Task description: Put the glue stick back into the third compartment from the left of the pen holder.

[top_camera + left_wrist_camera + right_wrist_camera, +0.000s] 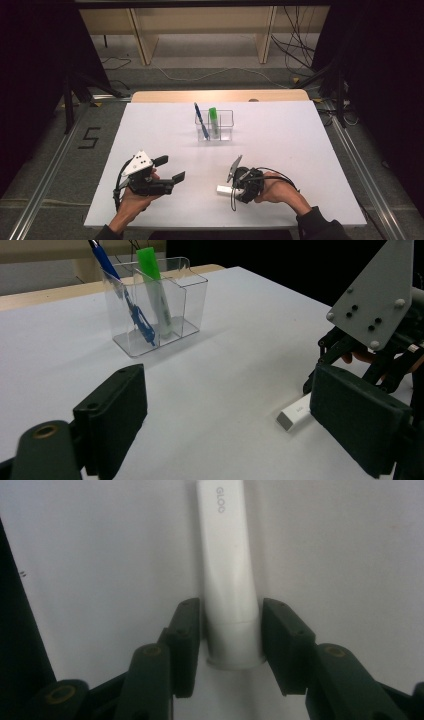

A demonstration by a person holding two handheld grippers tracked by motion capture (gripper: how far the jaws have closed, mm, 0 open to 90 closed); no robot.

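Observation:
A white glue stick lies flat on the white table, and my right gripper is shut on its capped end with a pad against each side. From above, the stick pokes out to the left of the right gripper, low on the table. My left gripper hovers at the lower left, jaws wide open and empty. Between its jaws I see the glue stick and the right gripper's grey plate beyond.
A clear plastic organizer stands at mid-table toward the back, holding a blue pen and a green highlighter. The left gripper view shows the organizer with its right compartment bare. Wooden shelving and cables lie past the table's far edge.

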